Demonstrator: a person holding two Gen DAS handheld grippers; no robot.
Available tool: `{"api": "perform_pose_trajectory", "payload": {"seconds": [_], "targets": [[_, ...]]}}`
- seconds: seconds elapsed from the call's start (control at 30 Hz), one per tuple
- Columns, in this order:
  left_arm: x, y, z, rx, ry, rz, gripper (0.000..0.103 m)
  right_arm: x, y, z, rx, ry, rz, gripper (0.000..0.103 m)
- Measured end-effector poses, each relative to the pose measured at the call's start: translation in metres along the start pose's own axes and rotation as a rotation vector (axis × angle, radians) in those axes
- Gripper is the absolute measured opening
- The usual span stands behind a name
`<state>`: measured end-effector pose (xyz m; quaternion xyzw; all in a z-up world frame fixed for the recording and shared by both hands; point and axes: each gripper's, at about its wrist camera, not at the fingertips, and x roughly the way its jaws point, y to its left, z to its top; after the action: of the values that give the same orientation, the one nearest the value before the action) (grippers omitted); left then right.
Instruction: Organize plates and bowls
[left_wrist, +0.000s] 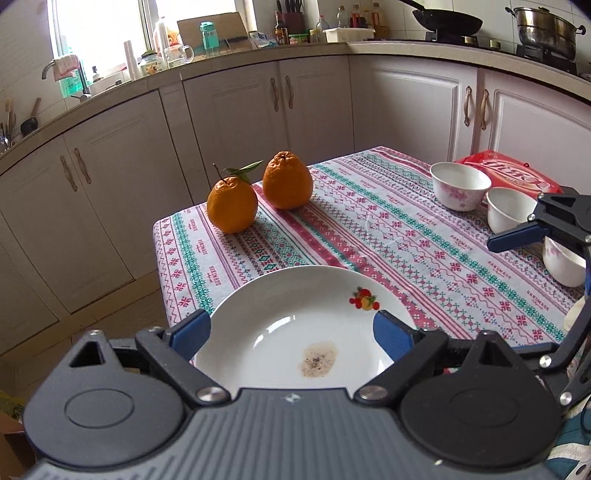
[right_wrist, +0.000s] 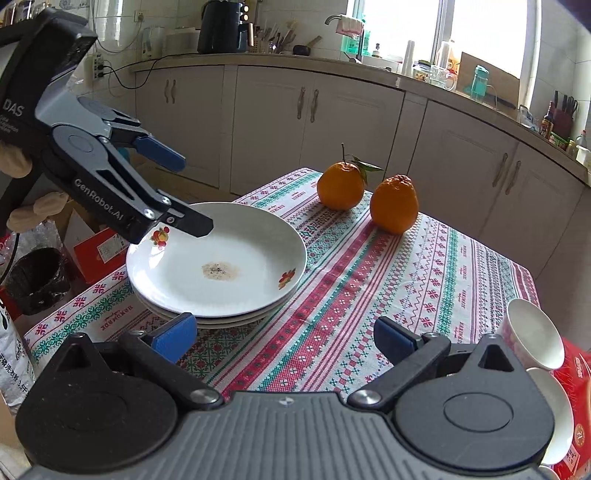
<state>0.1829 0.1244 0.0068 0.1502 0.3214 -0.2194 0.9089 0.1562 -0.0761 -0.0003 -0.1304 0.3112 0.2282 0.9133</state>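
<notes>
A stack of white plates (right_wrist: 221, 266) with fruit prints sits at the table's near left corner; the top plate (left_wrist: 295, 332) has a brown stain. My left gripper (left_wrist: 291, 332) is open just above that plate's near rim, and it shows in the right wrist view (right_wrist: 192, 192) with its jaws apart over the plate's left edge. Three white bowls stand at the right: a floral one (left_wrist: 460, 186), a plain one (left_wrist: 508, 208), and one partly hidden (left_wrist: 561, 264). My right gripper (right_wrist: 288, 338) is open and empty above the tablecloth, left of the bowls (right_wrist: 532, 332).
Two oranges (left_wrist: 258, 192) stand at the table's far left edge. A red packet (left_wrist: 513, 173) lies behind the bowls. The patterned tablecloth (left_wrist: 388, 236) covers the table. Kitchen cabinets and counter surround it. A black bin (right_wrist: 37, 280) and boxes sit on the floor at left.
</notes>
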Motion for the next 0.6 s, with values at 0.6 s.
{"api": "perform_pose_trajectory", "payload": {"seconds": [0.6], "targets": [[-0.039,-0.101,-0.016,-0.028,-0.131,-0.069,0.101,-0.060,-0.041,-0.037,0.104,-0.033,-0.093,0.103]]}}
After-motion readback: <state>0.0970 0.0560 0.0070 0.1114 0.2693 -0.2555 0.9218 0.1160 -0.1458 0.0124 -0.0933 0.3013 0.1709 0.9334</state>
